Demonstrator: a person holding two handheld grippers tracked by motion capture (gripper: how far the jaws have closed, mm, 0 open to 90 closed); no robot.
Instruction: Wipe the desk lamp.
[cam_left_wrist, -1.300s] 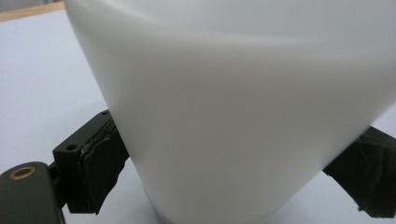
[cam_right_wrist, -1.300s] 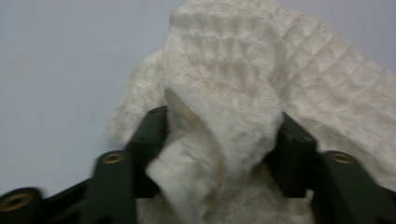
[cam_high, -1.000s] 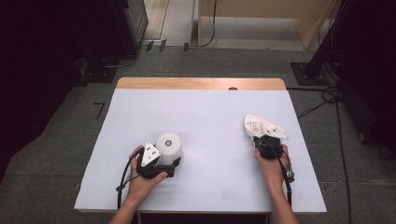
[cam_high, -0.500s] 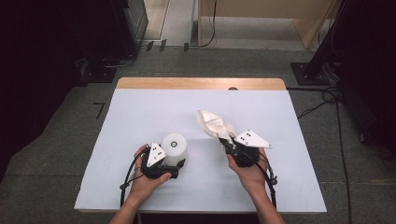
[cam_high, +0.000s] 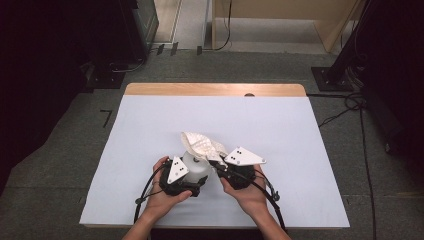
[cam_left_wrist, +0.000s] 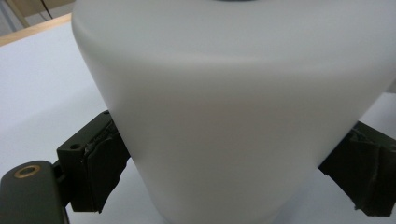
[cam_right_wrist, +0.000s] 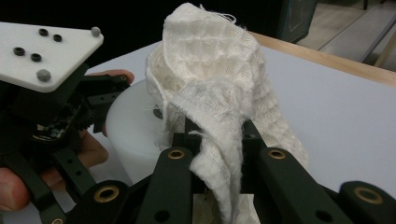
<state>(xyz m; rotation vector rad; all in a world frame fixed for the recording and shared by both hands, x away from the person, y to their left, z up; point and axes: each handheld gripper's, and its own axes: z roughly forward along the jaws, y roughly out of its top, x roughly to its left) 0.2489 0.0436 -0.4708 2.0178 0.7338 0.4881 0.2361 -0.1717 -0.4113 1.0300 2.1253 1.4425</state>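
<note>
Left gripper (cam_high: 196, 175): clamped on white cup (cam_high: 196, 166), pads against both sides of the wall (cup upright on white table cover (cam_high: 300, 150), near front edge, left of centre). Right gripper (cam_high: 216, 167): closed tight on white waffle-weave cloth (cam_high: 201, 144), bunched and standing up from the jaws. Cloth held just above the cup's top, overlapping the rim in high view; contact not determinable.

A crumpled white waffle-weave cloth (cam_high: 202, 146) hangs over an upright white cylindrical container (cam_high: 196, 166), touching its top.
</note>
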